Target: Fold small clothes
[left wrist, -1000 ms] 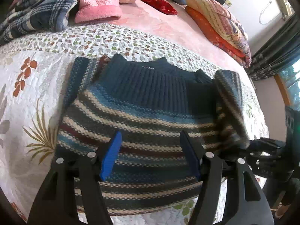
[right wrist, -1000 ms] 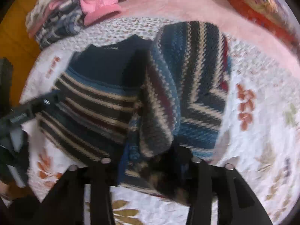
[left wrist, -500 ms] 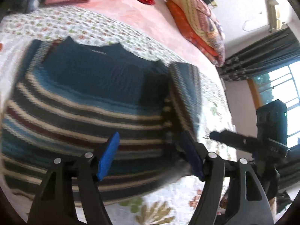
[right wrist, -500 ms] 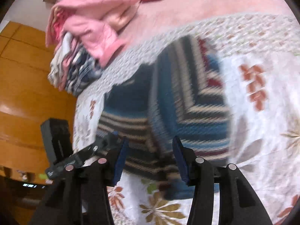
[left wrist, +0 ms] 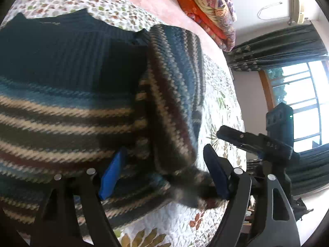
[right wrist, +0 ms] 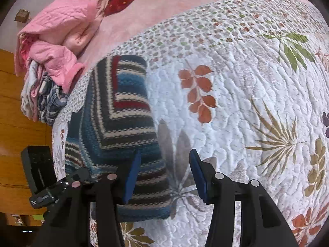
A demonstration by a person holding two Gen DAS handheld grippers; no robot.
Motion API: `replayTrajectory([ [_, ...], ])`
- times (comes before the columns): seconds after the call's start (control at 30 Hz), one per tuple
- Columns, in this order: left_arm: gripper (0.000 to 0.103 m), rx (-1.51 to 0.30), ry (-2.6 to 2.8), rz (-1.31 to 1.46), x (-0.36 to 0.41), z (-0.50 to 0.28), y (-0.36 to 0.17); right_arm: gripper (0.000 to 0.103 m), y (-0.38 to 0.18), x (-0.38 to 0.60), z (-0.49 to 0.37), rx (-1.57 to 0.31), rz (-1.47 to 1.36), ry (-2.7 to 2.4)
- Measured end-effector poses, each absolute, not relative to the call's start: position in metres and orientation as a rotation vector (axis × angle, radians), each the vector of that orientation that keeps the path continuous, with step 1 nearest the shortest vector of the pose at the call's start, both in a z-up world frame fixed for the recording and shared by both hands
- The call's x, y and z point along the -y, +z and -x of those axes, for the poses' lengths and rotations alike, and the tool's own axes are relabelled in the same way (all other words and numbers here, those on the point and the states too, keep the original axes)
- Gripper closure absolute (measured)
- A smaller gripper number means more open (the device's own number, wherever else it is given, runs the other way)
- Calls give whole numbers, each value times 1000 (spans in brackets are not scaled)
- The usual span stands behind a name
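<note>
A small knitted sweater (left wrist: 67,94) with blue, cream and dark red stripes lies flat on the quilted bedspread (left wrist: 178,224). Its right sleeve (left wrist: 174,78) is folded down over the body's right side. My left gripper (left wrist: 164,175) is open just above the sweater's lower right, and the blurred sleeve cuff lies between its blue pads (left wrist: 112,175). In the right wrist view the sweater (right wrist: 117,121) is at the left with the sleeve on top. My right gripper (right wrist: 164,177) hangs open over the bedspread (right wrist: 236,103) beside the sweater's edge, with nothing in it.
A heap of pink and plaid clothes (right wrist: 57,47) sits at the bed's far left, by a red cushion (right wrist: 121,2). Folded orange quilts (left wrist: 201,6) lie at the head. Dark curtains (left wrist: 283,47) and a window are beyond the bed's right edge, a wooden wall (right wrist: 12,133) on the left.
My right gripper let go of the sleeve, opened and drew back to the right. The sleeve now rests on the body. My left gripper swung right, over the sleeve's cuff.
</note>
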State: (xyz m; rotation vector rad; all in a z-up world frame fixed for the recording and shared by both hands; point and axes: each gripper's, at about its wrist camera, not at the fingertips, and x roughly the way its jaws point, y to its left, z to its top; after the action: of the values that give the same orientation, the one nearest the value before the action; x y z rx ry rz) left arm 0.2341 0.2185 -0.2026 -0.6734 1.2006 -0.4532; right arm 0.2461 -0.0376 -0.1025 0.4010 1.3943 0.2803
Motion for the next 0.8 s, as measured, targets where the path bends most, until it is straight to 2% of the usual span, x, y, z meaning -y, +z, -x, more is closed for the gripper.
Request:
replayTrajectory([
  [0.2,26,-1200,-465,703,-208,-245,-210,53,-109,33,-247,-1410,-354,269],
  [0.3,42,-1206,-445,667,-203,-247,-210,53,-109,30,-245,-1414,-327,269],
  [0.33,54,-1208,-432,654,-203,-246,-210,52,-110,29,-245,-1416,-326,269],
  [0.37,61,-1209,-418,641,-203,-247,-210,52,-110,29,-245,-1417,-325,269],
  [0.43,69,-1204,-384,621,-203,-247,-208,52,-111,26,-245,-1419,-319,269],
  [0.6,74,-1158,-350,591,-200,-242,-178,51,-110,23,-247,-1415,-302,268],
  [0.8,74,-1070,-400,599,-207,-238,-141,50,-110,22,-246,-1414,-299,275],
])
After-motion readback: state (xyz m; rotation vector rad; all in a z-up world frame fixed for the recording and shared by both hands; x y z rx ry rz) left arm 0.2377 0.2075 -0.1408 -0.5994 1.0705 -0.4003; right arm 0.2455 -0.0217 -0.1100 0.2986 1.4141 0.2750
